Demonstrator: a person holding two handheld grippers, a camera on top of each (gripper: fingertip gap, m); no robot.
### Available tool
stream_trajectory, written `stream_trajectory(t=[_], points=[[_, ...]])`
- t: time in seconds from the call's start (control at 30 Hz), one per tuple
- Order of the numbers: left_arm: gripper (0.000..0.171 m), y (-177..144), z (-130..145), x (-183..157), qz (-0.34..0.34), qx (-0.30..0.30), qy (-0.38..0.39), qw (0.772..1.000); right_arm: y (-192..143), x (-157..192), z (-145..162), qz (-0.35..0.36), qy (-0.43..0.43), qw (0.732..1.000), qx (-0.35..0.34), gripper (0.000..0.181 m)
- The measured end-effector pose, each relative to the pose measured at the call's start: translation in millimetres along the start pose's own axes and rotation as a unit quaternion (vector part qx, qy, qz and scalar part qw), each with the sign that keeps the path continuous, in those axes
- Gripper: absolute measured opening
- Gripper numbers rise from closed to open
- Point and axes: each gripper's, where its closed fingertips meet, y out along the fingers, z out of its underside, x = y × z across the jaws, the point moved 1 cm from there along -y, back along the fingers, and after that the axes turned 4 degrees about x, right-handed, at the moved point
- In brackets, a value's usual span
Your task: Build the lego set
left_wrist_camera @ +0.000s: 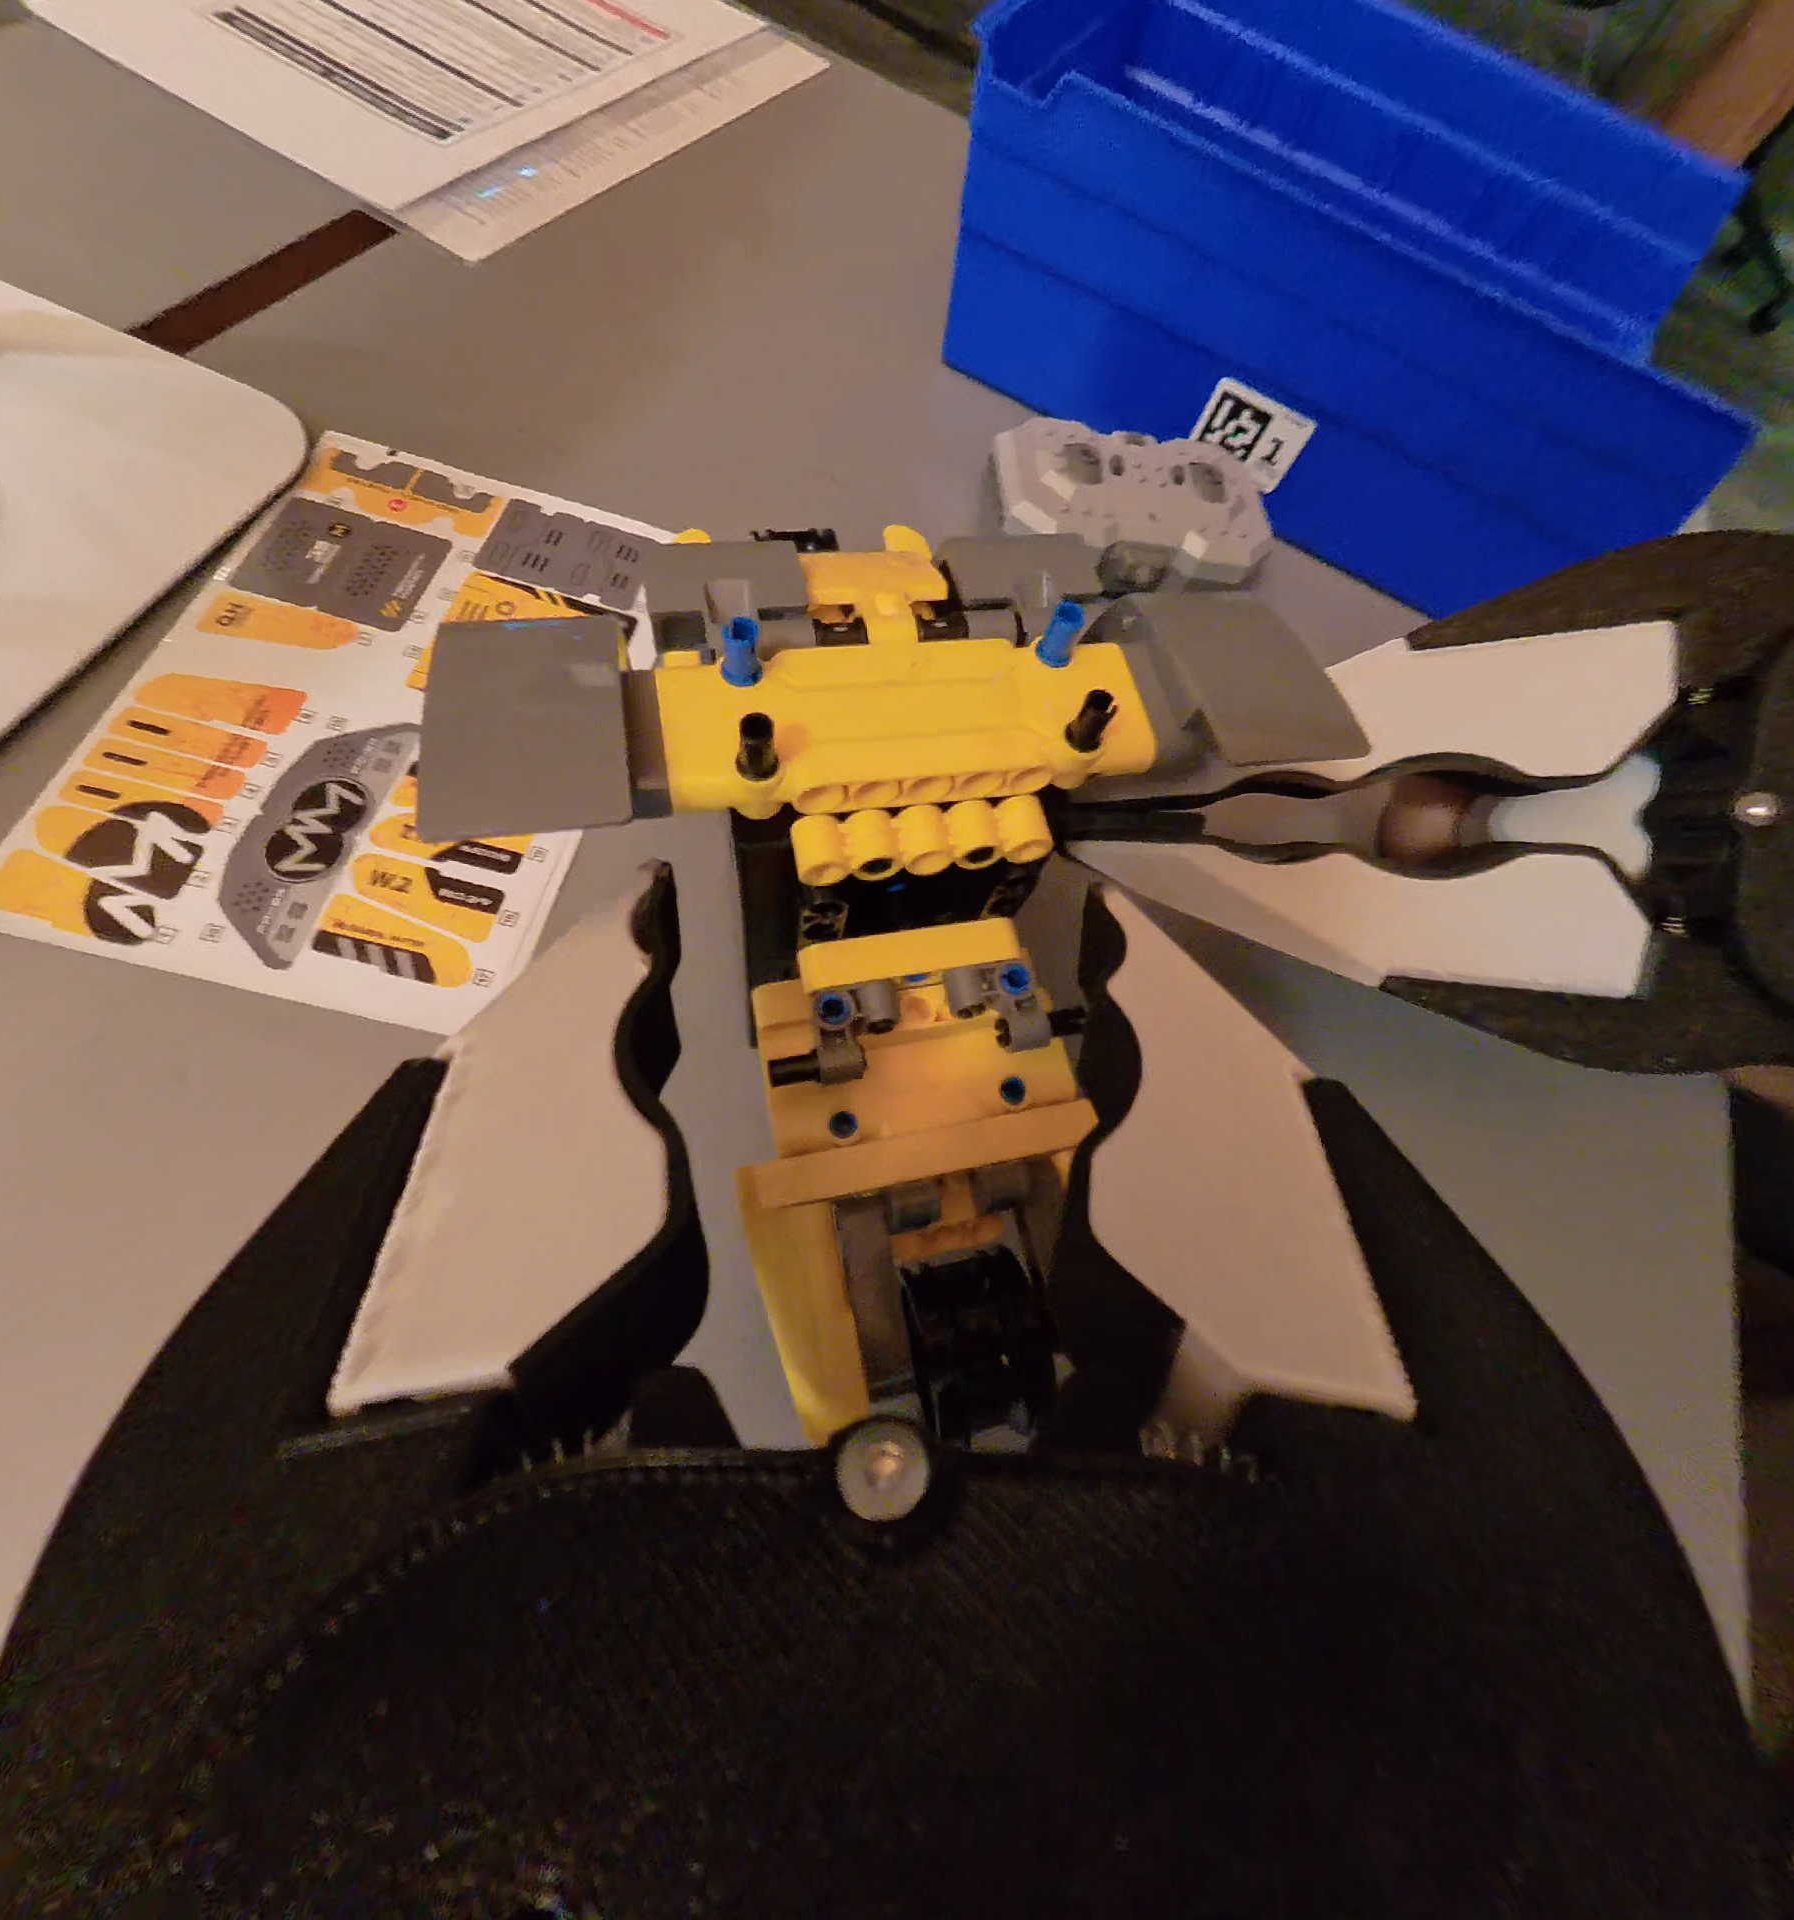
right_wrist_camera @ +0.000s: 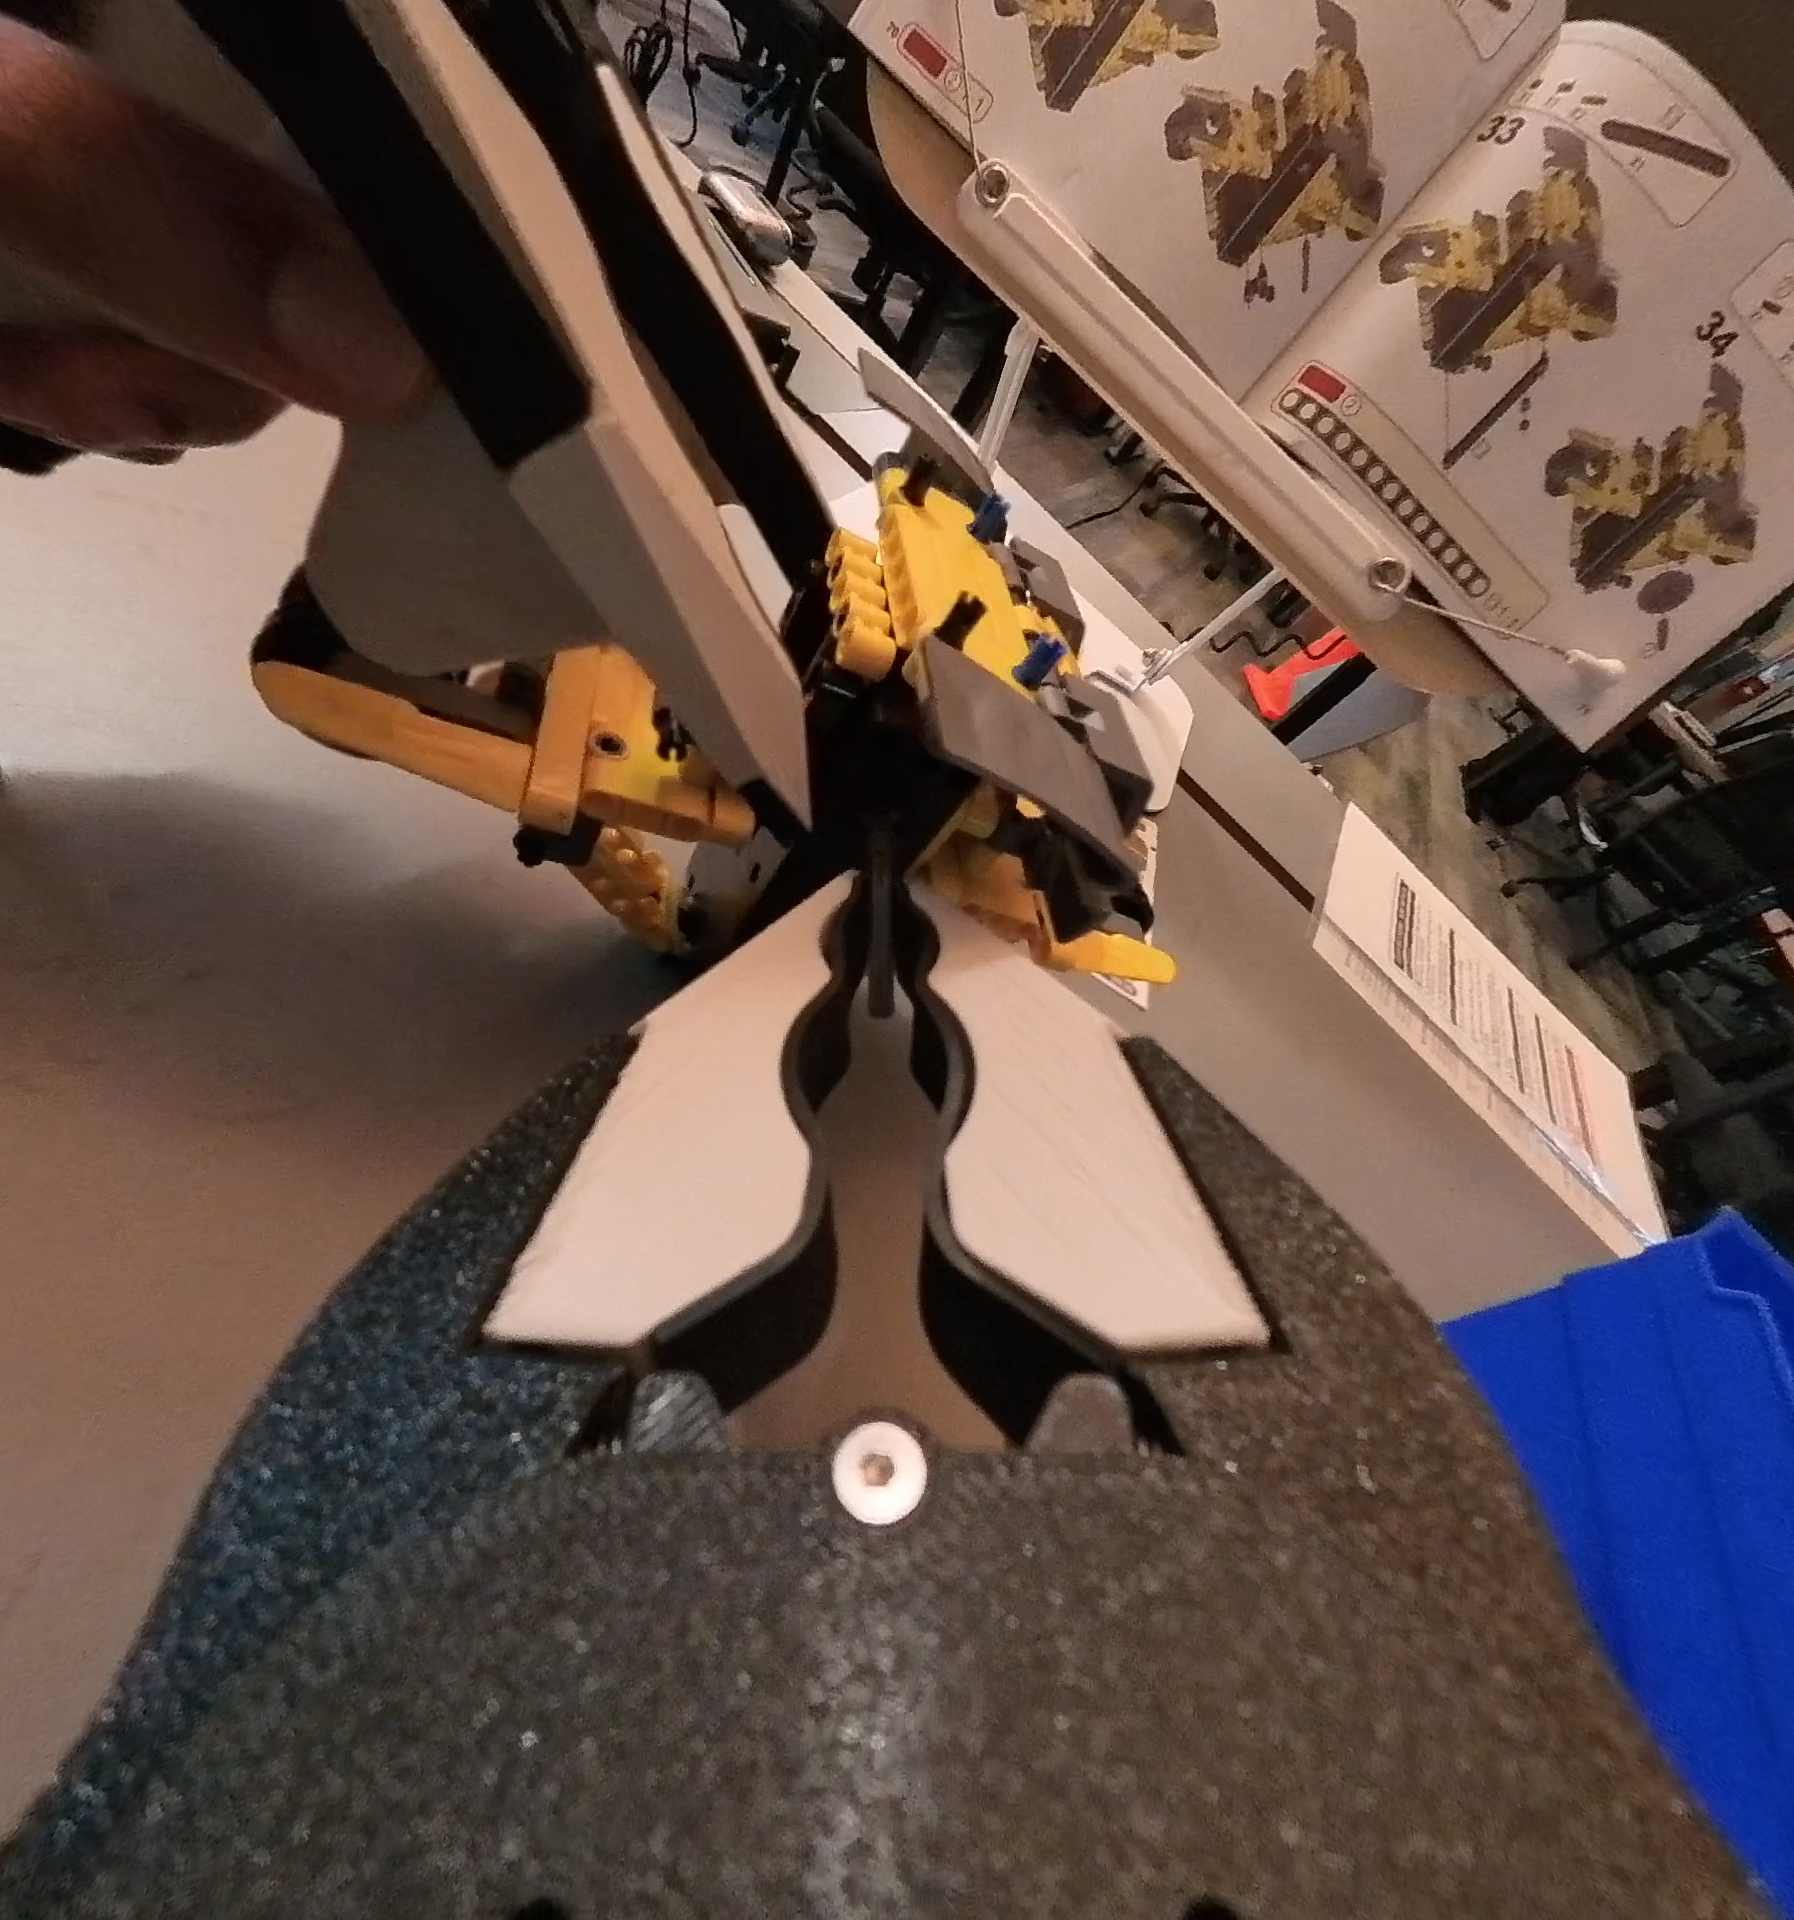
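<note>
- Left tongs (left_wrist_camera: pixel 877 935) clamp the yellow brick model (left_wrist_camera: pixel 914 717) above the table (left_wrist_camera: pixel 664 343); its lower end is hidden.
- Right tongs (right_wrist_camera: pixel 880 904), at 3 o'clock, pinch a thin black axle (right_wrist_camera: pixel 880 940); its far end is obscured.

This is looking like an office or lab workroom given over to hobby-kit assembly: a grey bench (left_wrist_camera: pixel 664 312) is carrying printed sheets (left_wrist_camera: pixel 436 83), a sticker sheet (left_wrist_camera: pixel 280 748) and a blue parts bin (left_wrist_camera: pixel 1340 312), an instruction booklet (right_wrist_camera: pixel 1444 260) is standing open, and office chairs (right_wrist_camera: pixel 872 239) and cables are showing behind.
</note>
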Motion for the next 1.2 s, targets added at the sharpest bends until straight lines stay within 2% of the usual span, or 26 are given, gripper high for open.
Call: stream_trajectory(t=[0.1,0.2,0.23,0.3,0.6,0.77,0.87,1.03,1.13,1.2], points=[[0.072,3.3,-4.1,-5.7,-0.002,-0.006,0.018,1.000,-0.2,0.4,-0.1,0.008,-0.014,1.000,0.002,0.003],[0.065,5.2,-6.0,-6.1,-0.016,-0.002,0.034,0.999,-0.6,-0.1,0.7,0.007,-0.021,1.000,0.001,0.003],[0.057,5.8,-5.0,-2.3,-0.034,0.002,0.044,0.998,-1.0,0.5,0.3,0.001,-0.020,1.000,-0.002,0.003],[0.056,6.4,-4.5,-1.4,-0.046,0.003,0.066,0.997,-1.3,0.2,0.7,-0.003,-0.028,1.000,-0.003,0.003],[0.055,6.8,-4.9,-0.1,-0.044,-0.001,0.055,0.998,0.8,-1.6,-0.1,0.023,-0.141,0.990,-0.010,0.003],[0.055,7.2,-4.9,-0.5,-0.045,-0.001,0.057,0.997,1.2,-2.3,0.3,0.018,-0.166,0.986,-0.024,0.002],[0.055,7.2,-5.1,-0.7,-0.044,-0.003,0.055,0.998,1.2,-1.9,0.1,0.044,-0.210,0.976,-0.022,0.002],[0.055,7.5,-5.3,-1.0,-0.048,-0.004,0.054,0.997,1.7,-1.9,-0.3,0.022,-0.148,0.989,-0.006,0.002],[0.055,9.7,-6.1,-3.7,-0.073,-0.001,0.078,0.994,3.8,-1.8,0.6,0.038,-0.153,0.987,0.017,0.002],[0.054,9.6,-6.4,-2.7,-0.068,0.000,0.062,0.996,4.8,-2.2,0.2,0.035,-0.140,0.989,0.015,0.002]])
